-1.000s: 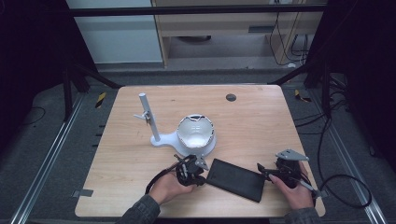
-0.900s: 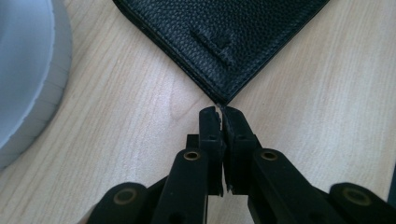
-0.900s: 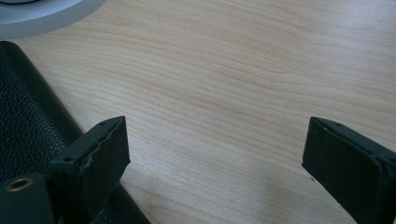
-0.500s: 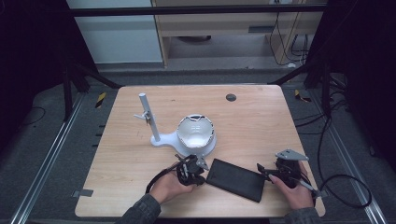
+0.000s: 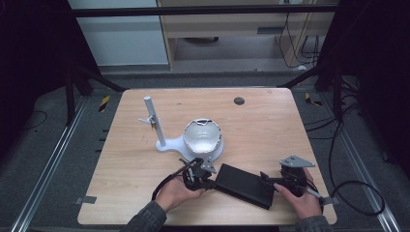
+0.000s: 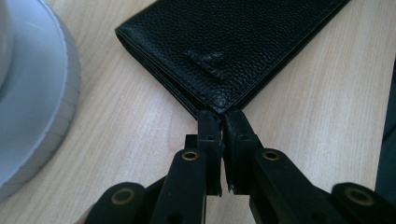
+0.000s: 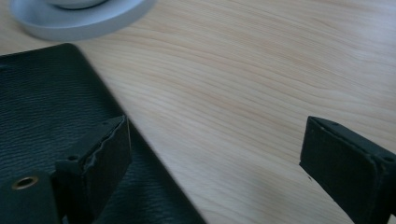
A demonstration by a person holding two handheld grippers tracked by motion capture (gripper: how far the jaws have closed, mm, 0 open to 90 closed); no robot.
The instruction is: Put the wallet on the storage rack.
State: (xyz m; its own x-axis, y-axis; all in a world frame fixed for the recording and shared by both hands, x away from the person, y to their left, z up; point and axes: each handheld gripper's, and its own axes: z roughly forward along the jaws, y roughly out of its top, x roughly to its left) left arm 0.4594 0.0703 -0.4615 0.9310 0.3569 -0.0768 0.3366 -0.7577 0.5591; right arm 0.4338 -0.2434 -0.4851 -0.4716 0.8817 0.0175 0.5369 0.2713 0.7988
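Observation:
A black grained leather wallet (image 5: 244, 185) lies flat and closed on the wooden table near its front edge. My left gripper (image 5: 209, 182) comes from the left and is shut on the wallet's near corner. In the left gripper view the jaws (image 6: 222, 116) meet on that corner of the wallet (image 6: 233, 42). My right gripper (image 5: 267, 178) stands open at the wallet's right end. In the right gripper view its left finger (image 7: 105, 149) is over the wallet (image 7: 42, 107), and its right finger (image 7: 336, 154) is over bare wood.
A white stand with a round dish-like head (image 5: 203, 135) and an upright post (image 5: 154, 121) sits just behind the wallet; its base (image 6: 32, 93) is close to my left gripper. A small dark disc (image 5: 239, 101) lies at the back. Cables hang off the table's right side.

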